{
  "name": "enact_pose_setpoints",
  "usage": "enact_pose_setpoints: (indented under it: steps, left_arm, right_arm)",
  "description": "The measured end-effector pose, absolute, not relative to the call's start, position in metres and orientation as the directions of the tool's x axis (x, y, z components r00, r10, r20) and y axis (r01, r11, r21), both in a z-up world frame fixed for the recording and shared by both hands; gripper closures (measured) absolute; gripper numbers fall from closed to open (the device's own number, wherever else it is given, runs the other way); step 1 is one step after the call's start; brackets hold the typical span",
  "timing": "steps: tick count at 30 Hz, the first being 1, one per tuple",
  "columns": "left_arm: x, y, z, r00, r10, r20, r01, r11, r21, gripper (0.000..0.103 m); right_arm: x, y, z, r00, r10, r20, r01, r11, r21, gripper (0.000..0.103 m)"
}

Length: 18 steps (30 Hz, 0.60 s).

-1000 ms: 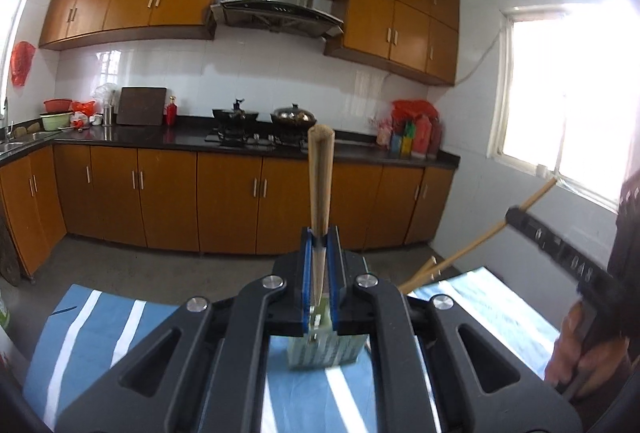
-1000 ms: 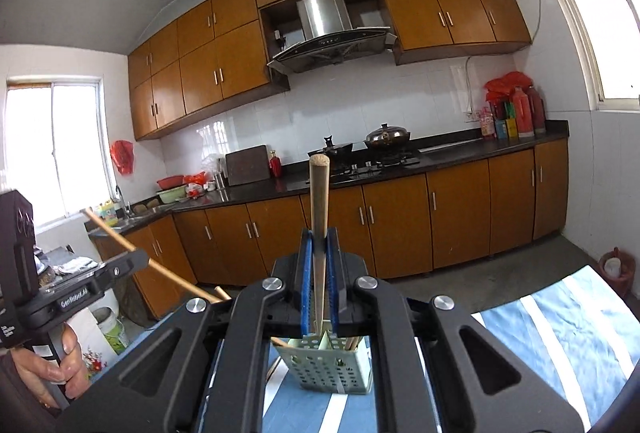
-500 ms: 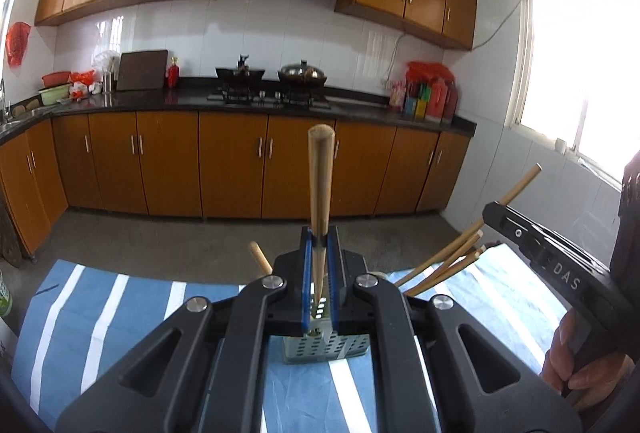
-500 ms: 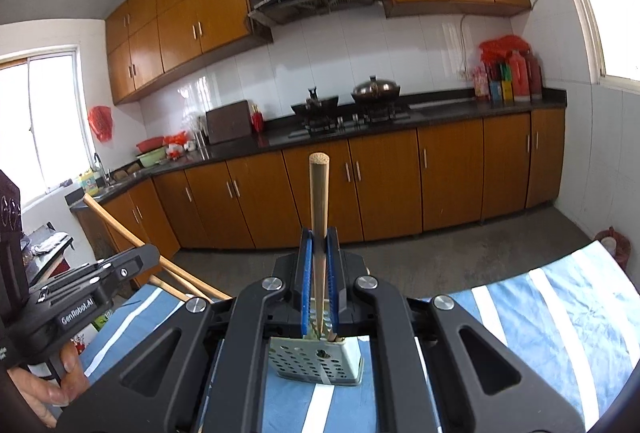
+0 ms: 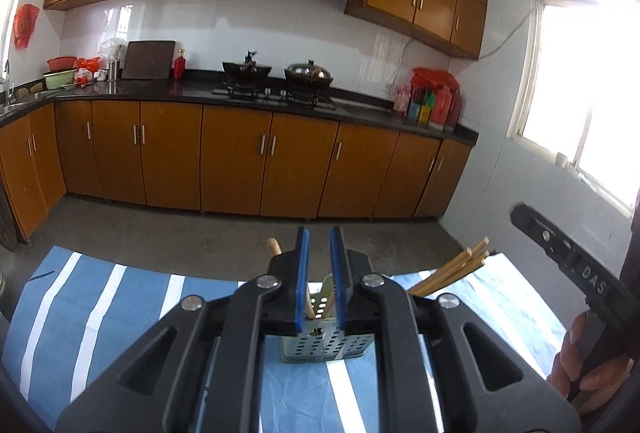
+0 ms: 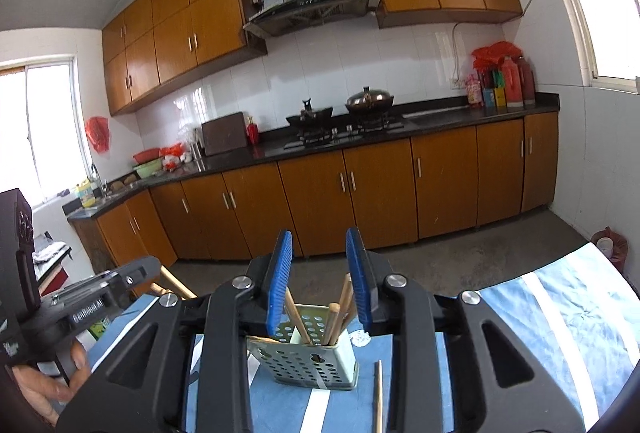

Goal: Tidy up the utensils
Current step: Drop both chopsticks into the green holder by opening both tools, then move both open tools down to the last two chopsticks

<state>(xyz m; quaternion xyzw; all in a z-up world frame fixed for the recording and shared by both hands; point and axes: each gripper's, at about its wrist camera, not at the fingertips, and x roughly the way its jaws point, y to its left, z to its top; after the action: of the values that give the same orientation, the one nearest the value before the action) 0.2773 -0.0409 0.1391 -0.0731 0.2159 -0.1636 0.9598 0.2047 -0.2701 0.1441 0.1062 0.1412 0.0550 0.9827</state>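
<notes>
**Inspector:** State of both tools?

**Operator:** I read the left gripper [image 5: 319, 279] with its jaws just parted, a narrow gap, nothing pinched. My right gripper [image 6: 320, 283] has also just opened, wider, and is empty. Both hover directly above the perforated holder [image 6: 310, 363], where the chopsticks [image 6: 334, 317] now stand, leaning.

**Inspector:** What is outstanding?

**Operator:** One loose chopstick [image 6: 377, 395] on the striped cloth [image 6: 560, 321], just right of the holder, long axis pointing away from me. I judge the right gripper nearer.
</notes>
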Motion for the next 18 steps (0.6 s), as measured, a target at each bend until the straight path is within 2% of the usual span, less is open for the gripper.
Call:
enact_pose_setpoints:
  steps: [3, 7, 9, 14, 18]
  left_arm:
    - [0.259, -0.022, 0.149, 0.865, -0.353, -0.357, 0.285, 0.931, -0.23, 0.081]
    - [0.231, 0.014, 0.139, 0.878, -0.307, -0.367, 0.24, 0.946, -0.219, 0.072]
    - [0.223, 0.03, 0.124, 0.873, -0.275, -0.403, 0.205, 0.957, -0.207, 0.069]
    - [0.226, 0.066, 0.048, 0.799, -0.178, -0.574, 0.104, 0.982, -0.16, 0.069]
    - [0.233, 0.069, -0.006, 0.714, -0.185, -0.675, 0.094, 0.981, -0.169, 0.069]
  right_arm:
    - [0.185, -0.284, 0.139, 0.955, 0.111, -0.275, -0.049, 0.974, 0.222, 0.073]
    - [0.171, -0.304, 0.109, 0.93, 0.044, -0.365, 0.026, 0.983, 0.184, 0.073]
    - [0.171, -0.314, 0.08, 0.892, 0.024, -0.45, 0.058, 0.984, 0.168, 0.073]
    - [0.177, -0.318, -0.007, 0.749, 0.067, -0.66, 0.079, 0.979, 0.189, 0.073]
    - [0.179, -0.299, -0.057, 0.654, 0.112, -0.748, 0.053, 0.98, 0.193, 0.073]
